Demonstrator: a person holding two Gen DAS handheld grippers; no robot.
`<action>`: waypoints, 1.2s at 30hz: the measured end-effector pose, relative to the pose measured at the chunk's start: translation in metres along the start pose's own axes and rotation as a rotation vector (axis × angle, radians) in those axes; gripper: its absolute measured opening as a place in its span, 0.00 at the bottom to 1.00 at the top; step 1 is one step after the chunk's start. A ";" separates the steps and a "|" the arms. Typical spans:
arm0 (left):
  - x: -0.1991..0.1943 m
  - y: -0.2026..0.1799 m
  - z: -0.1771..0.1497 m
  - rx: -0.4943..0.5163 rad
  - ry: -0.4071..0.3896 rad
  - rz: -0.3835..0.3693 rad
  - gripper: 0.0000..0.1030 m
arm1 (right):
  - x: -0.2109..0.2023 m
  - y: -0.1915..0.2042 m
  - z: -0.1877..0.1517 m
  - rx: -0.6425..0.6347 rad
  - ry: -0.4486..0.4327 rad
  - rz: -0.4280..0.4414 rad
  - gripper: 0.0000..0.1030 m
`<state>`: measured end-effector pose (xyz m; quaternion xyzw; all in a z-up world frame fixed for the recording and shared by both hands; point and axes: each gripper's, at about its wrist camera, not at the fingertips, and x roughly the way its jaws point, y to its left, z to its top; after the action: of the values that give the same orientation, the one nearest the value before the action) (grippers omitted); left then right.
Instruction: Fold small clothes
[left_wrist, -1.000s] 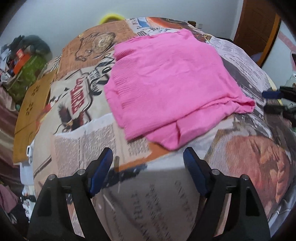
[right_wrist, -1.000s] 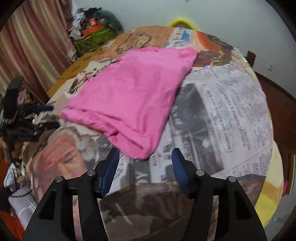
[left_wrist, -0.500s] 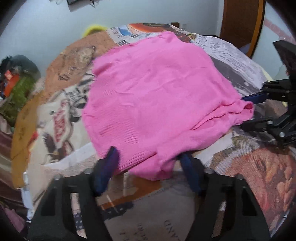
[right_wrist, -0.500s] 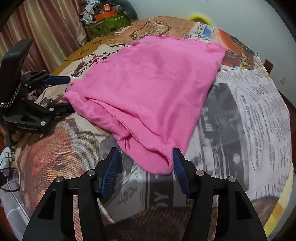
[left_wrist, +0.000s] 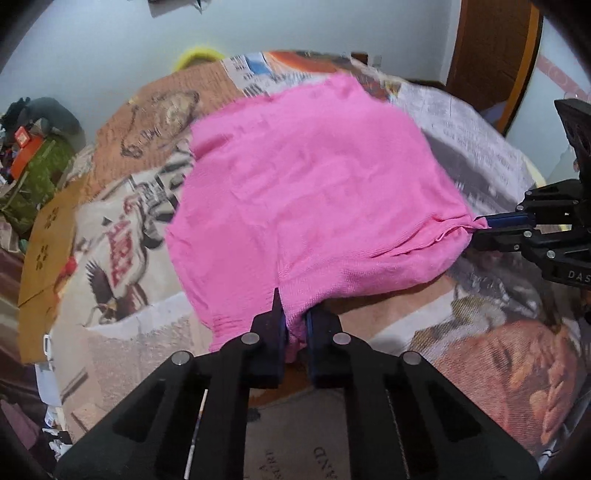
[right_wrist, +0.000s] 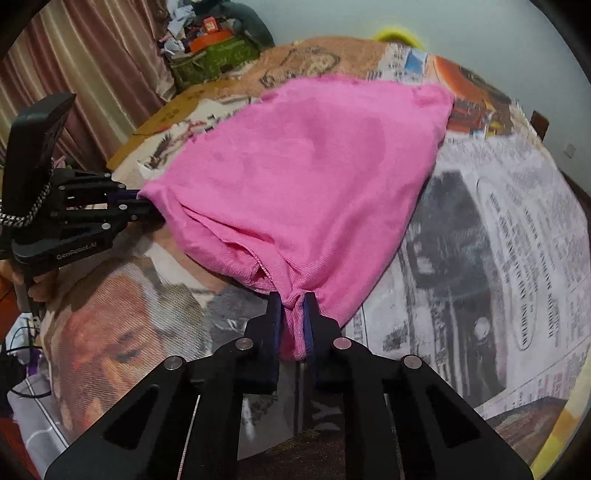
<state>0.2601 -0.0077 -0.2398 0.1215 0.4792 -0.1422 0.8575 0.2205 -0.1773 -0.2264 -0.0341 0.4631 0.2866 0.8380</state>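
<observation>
Pink garment, wrinkled, corners pinched

Left tool reads perhaps "GenRobot.AI".

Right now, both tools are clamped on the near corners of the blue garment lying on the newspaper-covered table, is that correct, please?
Not quite: the garment is pink, not blue; only the tools' pads are blue. Both wrist views show it. The rest holds: the left tool and the right tool each pinch a near corner, and the garment lies on the newspaper-covered table.
</observation>
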 end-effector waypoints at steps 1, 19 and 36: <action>-0.005 0.002 0.003 -0.006 -0.015 -0.001 0.08 | -0.004 0.000 0.003 0.001 -0.015 0.001 0.09; -0.018 0.054 0.130 -0.123 -0.169 0.024 0.06 | -0.041 -0.035 0.107 0.010 -0.239 -0.084 0.09; 0.111 0.103 0.218 -0.192 -0.046 0.007 0.06 | 0.035 -0.104 0.185 0.035 -0.205 -0.149 0.08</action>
<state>0.5240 -0.0014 -0.2166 0.0370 0.4705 -0.0951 0.8765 0.4275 -0.1888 -0.1704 -0.0245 0.3763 0.2175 0.9003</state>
